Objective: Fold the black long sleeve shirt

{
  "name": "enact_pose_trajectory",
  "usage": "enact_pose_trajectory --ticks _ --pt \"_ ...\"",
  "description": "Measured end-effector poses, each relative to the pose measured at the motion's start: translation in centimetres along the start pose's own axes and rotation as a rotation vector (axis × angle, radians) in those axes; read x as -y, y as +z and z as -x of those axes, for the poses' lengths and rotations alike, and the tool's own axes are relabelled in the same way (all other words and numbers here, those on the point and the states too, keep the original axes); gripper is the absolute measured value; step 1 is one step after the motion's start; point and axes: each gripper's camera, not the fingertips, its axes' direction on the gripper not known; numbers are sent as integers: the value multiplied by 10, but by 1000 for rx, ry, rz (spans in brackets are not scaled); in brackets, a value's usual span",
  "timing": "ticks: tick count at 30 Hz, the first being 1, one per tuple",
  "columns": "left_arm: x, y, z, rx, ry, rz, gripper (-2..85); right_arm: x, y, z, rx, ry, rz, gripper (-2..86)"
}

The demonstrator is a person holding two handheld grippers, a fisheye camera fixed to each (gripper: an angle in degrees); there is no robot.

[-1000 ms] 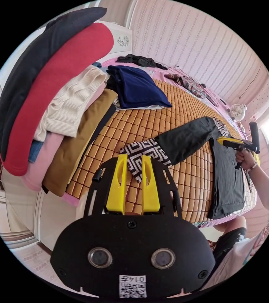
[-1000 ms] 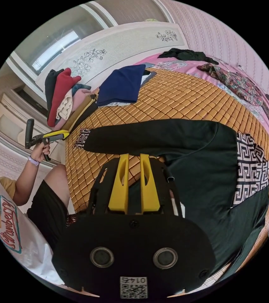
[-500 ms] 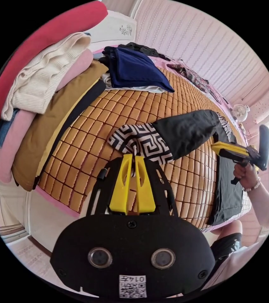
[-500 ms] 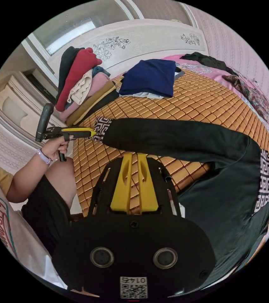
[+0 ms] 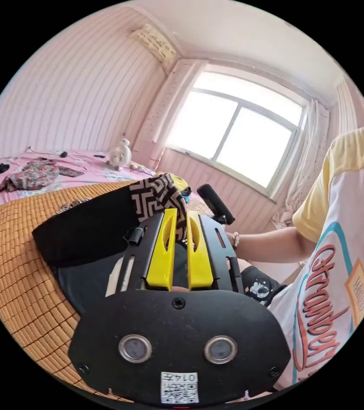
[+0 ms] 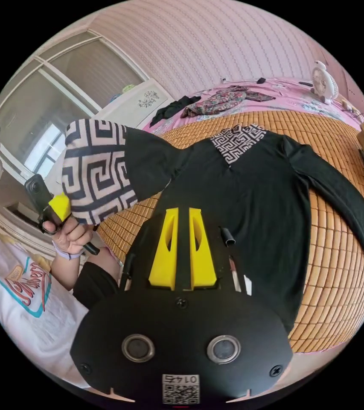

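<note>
1. One left tool (image 5: 177, 222) is pinching the patterned cuff (image 6: 94, 171), lifted.
2. Right tool (image 6: 182, 220) is hovering, jaws parted, empty.
3. Black long sleeve shirt (image 6: 241, 205) is lying on the bed's mat (image 6: 339, 273); soft, limp—likely best gripped at cuffs.

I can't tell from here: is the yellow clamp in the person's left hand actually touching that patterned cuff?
Touching. In the left gripper view, the patterned cuff sits pinched between the left gripper jaws, lifted off the mat.

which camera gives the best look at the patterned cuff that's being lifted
The right gripper view: the patterned cuff hangs fully open to the camera, held up off the mat by the left claw. In the left gripper view the cuff is bunched right at that claw's tips, partly hidden by them.
</note>
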Motion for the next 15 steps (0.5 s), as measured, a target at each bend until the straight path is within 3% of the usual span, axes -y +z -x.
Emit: enact_pose_trajectory --ticks 6,11,15 --pt "-53 70 12 -8 -134 277 62 -68 -41 -72 -209 288 65 62" --pt "-71 71 55 178 -259 341 60 -77 -41 -39 -253 85 36 69" --pt "-58 72 114 440 -322 349 59 -82 -15 -15 -278 -86 153 84"
